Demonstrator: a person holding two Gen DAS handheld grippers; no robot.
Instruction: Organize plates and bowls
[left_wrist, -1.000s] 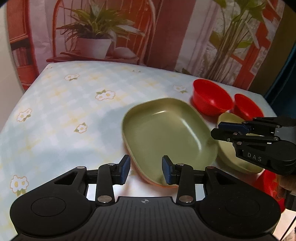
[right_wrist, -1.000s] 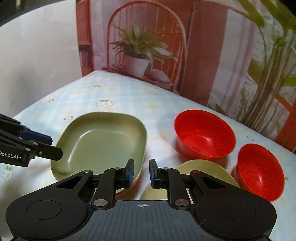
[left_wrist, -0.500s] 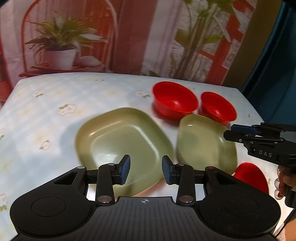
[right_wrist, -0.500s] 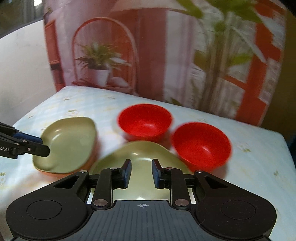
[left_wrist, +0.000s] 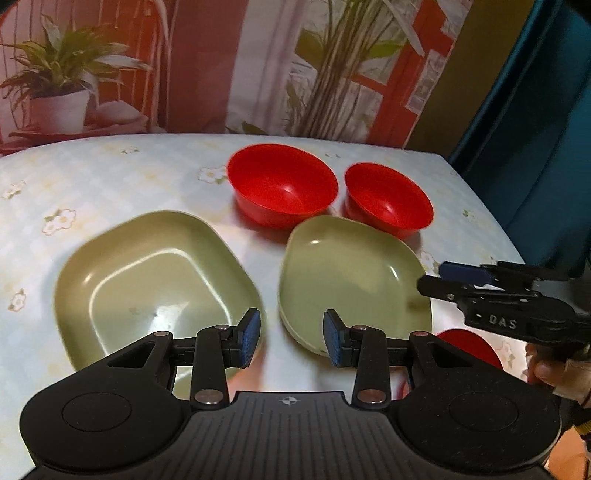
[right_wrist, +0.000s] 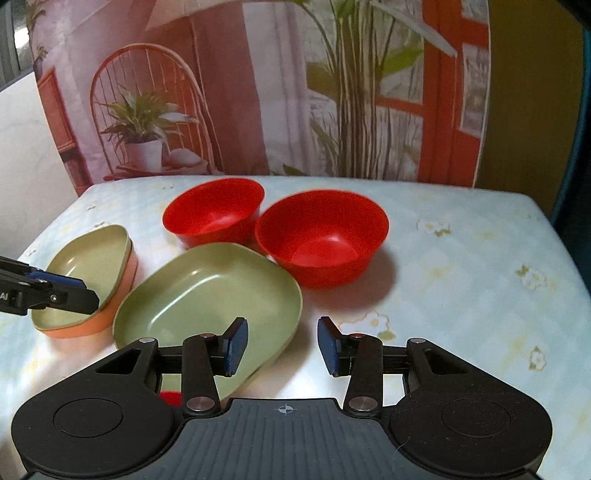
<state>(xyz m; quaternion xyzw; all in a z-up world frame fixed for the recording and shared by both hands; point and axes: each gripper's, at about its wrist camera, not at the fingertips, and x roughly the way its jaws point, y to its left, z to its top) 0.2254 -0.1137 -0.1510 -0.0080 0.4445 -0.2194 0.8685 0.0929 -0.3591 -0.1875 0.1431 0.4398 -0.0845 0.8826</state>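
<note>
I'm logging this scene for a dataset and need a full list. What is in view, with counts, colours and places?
Deep red plastic bowls: two, side by side at the back.
Third red dish: one, mostly hidden at the near edge.
Olive-green rounded-square plates: two; left one sits on an orange dish, right one alone.
Floral tablecloth: one, pale blue.
Plant backdrop: one, behind the table.
Left gripper: open.
Right gripper: open.
</note>
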